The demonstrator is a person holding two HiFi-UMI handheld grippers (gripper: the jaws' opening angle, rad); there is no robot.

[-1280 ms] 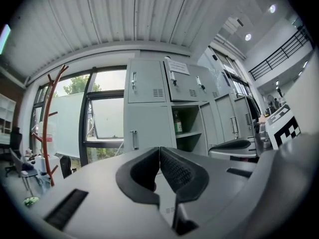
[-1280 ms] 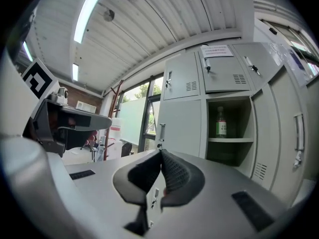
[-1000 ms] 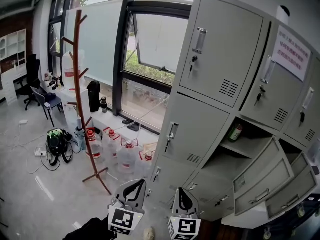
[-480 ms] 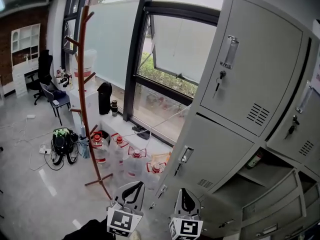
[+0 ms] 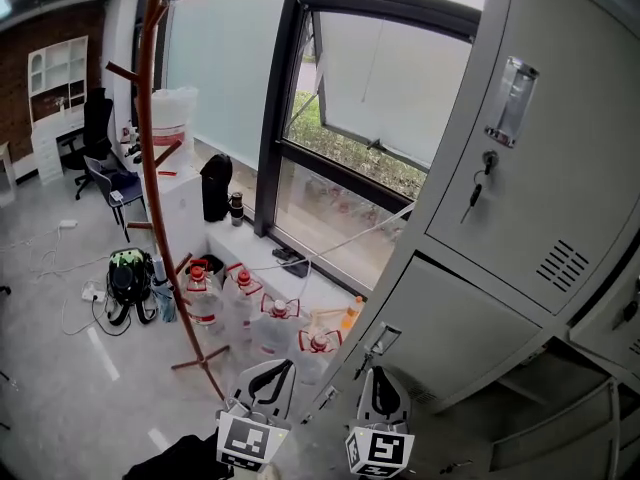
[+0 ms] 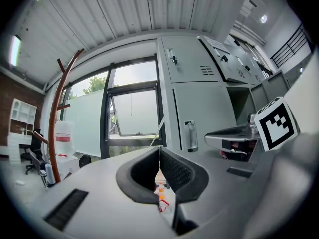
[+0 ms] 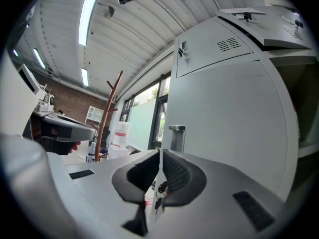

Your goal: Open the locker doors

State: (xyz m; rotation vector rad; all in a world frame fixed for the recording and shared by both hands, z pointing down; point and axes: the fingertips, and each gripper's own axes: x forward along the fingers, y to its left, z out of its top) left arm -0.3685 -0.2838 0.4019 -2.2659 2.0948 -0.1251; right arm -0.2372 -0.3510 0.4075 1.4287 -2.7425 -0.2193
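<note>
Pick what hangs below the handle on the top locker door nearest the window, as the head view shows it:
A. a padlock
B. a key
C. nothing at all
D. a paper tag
B: a key dangles from the lock just under the handle of that grey locker door.
</note>
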